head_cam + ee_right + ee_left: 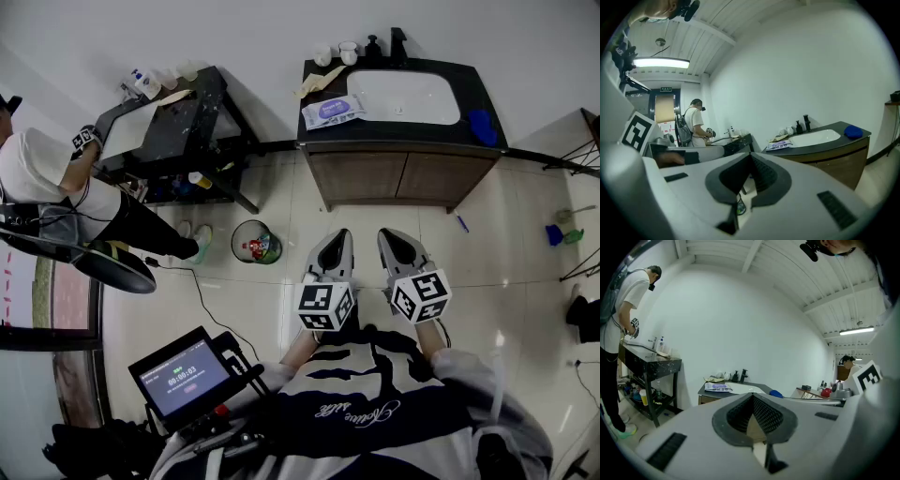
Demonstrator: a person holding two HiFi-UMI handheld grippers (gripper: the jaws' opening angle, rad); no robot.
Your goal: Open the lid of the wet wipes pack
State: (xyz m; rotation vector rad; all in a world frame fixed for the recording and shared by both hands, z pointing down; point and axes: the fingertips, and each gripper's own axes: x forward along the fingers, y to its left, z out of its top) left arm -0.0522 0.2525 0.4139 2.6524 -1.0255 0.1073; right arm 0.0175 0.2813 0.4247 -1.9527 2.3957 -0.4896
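Both grippers are drawn in close to the person's chest, side by side and well short of the vanity, pointing forward at it; the left gripper [341, 236] angles slightly right and the right gripper [388, 236] slightly left, so the tips lean toward each other but stay apart; each carries its marker cube [325, 307] just ahead of the sleeves. In the left gripper view the fingers [767, 416] meet at their tips with nothing held between them; the right gripper view shows the same, pads pressed together and empty.

The wet wipes pack [333, 111] lies flat on the dark surface [403, 133] of the vanity, at its left end beside the white sink basin [403, 97], lid down; a blue cloth [483, 127] sits at the right end and a black faucet [398, 39] stands behind the basin. A small bin [255, 242] stands on the pale tiled floor left of the cabinet; farther left another person [47, 178] leans over a black table [192, 117]; a screen [183, 375] sits low at the left; the walls are plain white.
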